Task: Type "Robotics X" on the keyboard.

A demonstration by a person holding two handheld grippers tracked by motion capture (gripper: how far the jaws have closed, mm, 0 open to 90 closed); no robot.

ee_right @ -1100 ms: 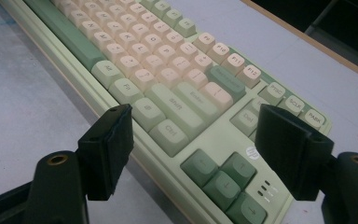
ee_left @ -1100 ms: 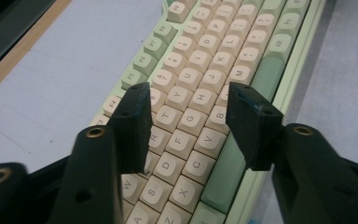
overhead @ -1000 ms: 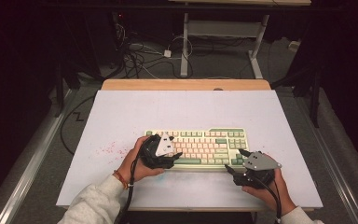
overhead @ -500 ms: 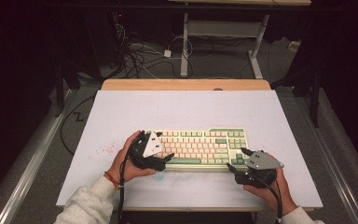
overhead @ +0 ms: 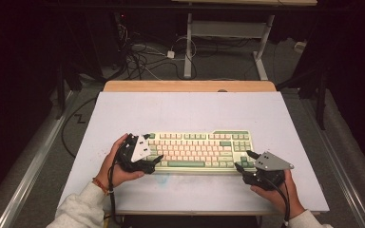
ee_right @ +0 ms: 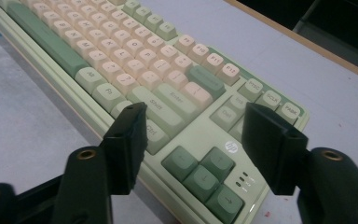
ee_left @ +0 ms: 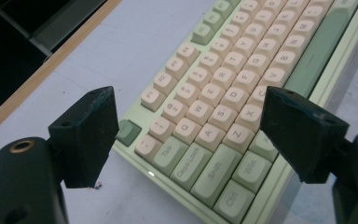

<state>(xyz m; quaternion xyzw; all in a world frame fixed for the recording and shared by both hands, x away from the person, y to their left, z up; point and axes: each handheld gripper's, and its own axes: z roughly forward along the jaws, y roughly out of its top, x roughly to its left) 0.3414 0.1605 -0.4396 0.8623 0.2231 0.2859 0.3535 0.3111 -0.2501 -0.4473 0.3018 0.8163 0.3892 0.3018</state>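
Keyboard [overhead: 199, 149], cream and green keys, lies flat at lower centre of the high view, long side running left to right on the pale worktop [overhead: 190, 111]. A green space bar runs along its near edge; green arrow keys sit at its right end.

Left tool [overhead: 148, 153] at the keyboard's left end, lower left of centre in the high view, held in the person's left hand [overhead: 119, 164]. In the left gripper view its jaws stand wide apart, straddling the corner with the Tab, Caps Lock and Shift keys; the pads press on nothing. Those jaws opened a little further within the last second and now sit steady. Nothing held.

Right tool [overhead: 243, 160] at the keyboard's right end, lower right of the high view, in the right hand [overhead: 278, 192]. In the right gripper view its jaws hang either side of the arrow-key corner, one near the right Ctrl key, the other beyond the keyboard's edge. They have just been closing, the keyboard corner between them, yet a gap shows at each pad; no grip.

Wooden strip [overhead: 190, 86] edges the worktop's far side, upper centre. Beyond it, cables [overhead: 138, 54] lie on the floor, upper left.
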